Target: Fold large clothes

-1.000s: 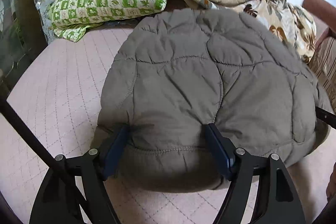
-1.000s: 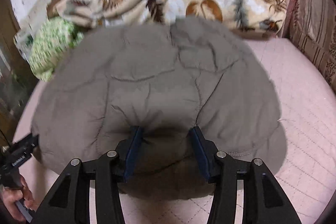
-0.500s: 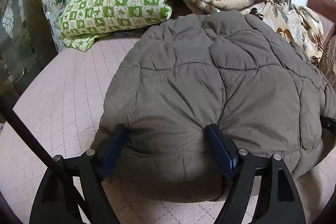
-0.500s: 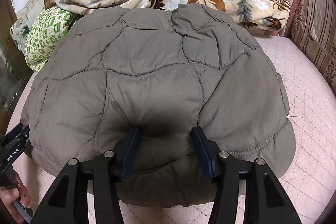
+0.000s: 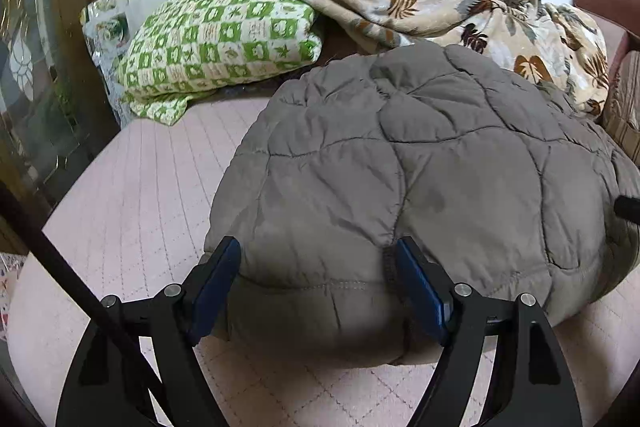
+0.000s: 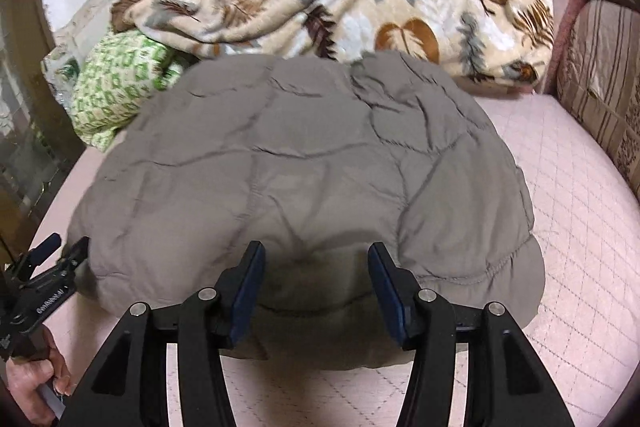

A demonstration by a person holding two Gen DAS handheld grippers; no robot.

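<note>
Fingers (image 5: 224,269) of the left gripper (image 5: 316,279) stand spread apart, 2 blue pads flanking the near hem of 1 grey-brown quilted jacket (image 5: 420,179), which bulges between them; whether they press it I cannot tell. The right gripper (image 6: 316,279) shows the same: 2 blue fingers (image 6: 250,281) held apart with the jacket's folded near edge (image 6: 312,179) lying between and ahead of them on the pink quilted bed (image 6: 572,219).

Beyond both sets of fingers lie 1 leaf-print blanket (image 6: 380,11) and, to its left, 1 green-and-white checked pillow (image 5: 224,35).

Only the right wrist view shows the left gripper from outside, left of its own fingers, at the jacket's left edge, with the person's hand (image 6: 32,383) on its handle; white lettering on its black body is too small to read. It also shows 1 striped cushion (image 6: 600,75) far right of the fingers. Only the left wrist view shows a dark pole (image 5: 72,275) crossing left of its fingers.
</note>
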